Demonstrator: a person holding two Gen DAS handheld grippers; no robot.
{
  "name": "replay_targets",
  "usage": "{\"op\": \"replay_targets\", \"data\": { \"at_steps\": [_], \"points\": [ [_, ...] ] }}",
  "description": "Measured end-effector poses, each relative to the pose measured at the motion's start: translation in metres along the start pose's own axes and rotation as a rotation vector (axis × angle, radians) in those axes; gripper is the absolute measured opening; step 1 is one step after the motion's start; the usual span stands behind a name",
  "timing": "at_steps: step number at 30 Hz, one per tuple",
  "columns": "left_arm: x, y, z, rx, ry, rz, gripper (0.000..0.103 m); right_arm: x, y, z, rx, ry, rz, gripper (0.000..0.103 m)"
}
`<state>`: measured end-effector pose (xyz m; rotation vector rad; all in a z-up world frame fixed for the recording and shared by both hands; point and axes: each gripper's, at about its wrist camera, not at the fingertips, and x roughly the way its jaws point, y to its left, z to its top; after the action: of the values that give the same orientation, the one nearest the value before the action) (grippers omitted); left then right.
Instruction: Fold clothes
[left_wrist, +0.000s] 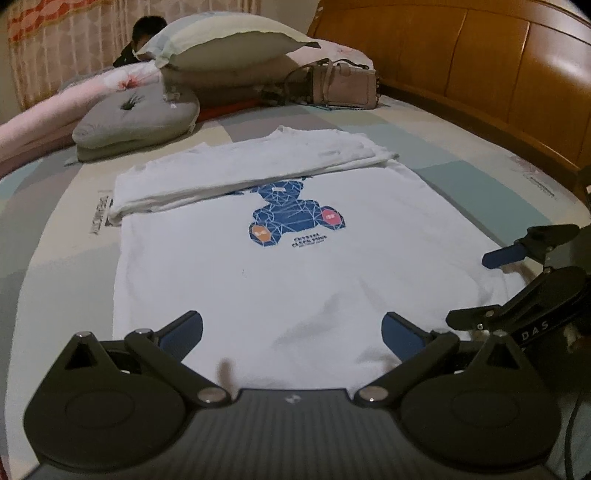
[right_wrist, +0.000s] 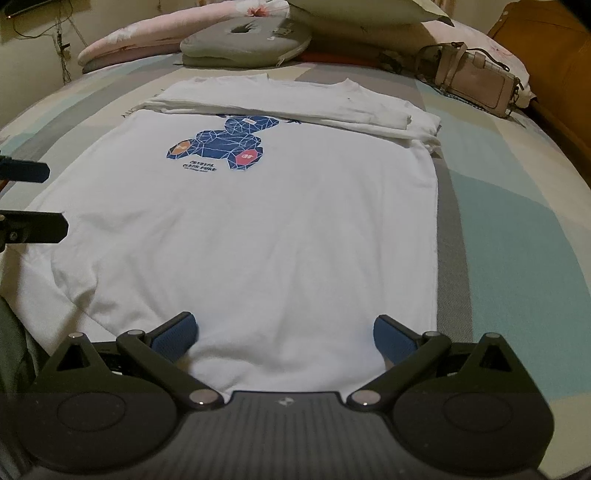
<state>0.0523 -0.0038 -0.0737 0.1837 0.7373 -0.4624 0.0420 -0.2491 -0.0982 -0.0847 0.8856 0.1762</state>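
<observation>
With both of my jaws spread wide and holding nothing, the left gripper (left_wrist: 291, 328) and the right gripper (right_wrist: 286, 330) hover over the near hem of the white T-shirt (right_wrist: 258, 229). It lies print-up on the bed (right_wrist: 509, 229), its far part, collar and sleeves, already turned back in a band (left_wrist: 258, 166) over the top of the blue bear print (left_wrist: 295, 218). I judge a fold is in hand: the next move calls for pinching the hem at two spots and carrying it toward that band. Below the bear I read "CRYSTAL", then roughly "CLEAN PURE". Farther off sit a grey cushion (right_wrist: 245, 44) and a pale handbag (right_wrist: 476, 83).
</observation>
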Motion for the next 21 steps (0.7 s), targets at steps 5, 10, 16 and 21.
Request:
{"op": "replay_targets", "data": {
  "at_steps": [5,10,16,21],
  "points": [
    [0.007,0.010,-0.011,0.015,0.031,0.036,0.102,0.000,0.000,-0.001,0.000,-0.003,-0.002,0.103],
    [0.021,0.031,-0.032,-0.031,0.068,0.031,0.102,-0.002,-0.002,-0.002,-0.009,-0.010,0.009,0.103],
    [0.001,0.033,-0.036,0.058,0.056,0.024,0.102,-0.013,-0.009,-0.008,-0.002,-0.009,0.027,0.103],
    [-0.027,0.016,-0.038,0.333,-0.001,0.037,0.102,-0.045,0.002,-0.011,-0.173,-0.055,0.076,0.103]
  ]
}}
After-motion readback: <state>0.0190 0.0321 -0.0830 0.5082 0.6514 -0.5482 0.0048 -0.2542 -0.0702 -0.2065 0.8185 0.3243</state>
